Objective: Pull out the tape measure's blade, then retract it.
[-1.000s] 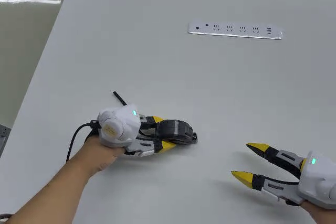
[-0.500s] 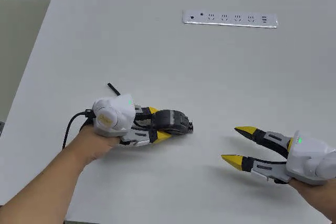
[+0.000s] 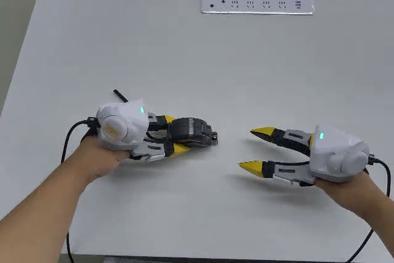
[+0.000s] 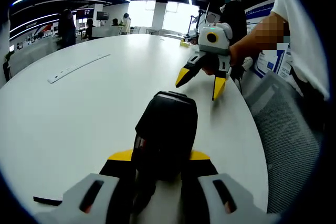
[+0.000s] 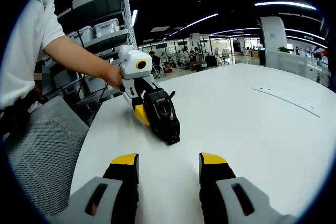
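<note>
The tape measure (image 3: pixel 192 132) lies left of centre in the head view, pinched between the left gripper's (image 3: pixel 174 133) jaws. Its long axis runs rightward, and what looks like its blade end faces the right gripper (image 3: pixel 256 149), which is near but apart from it, with jaws spread.

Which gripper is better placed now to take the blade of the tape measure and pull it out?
The right gripper: its jaws are open, empty and point at the tape measure, whose case the left gripper clamps.
</note>
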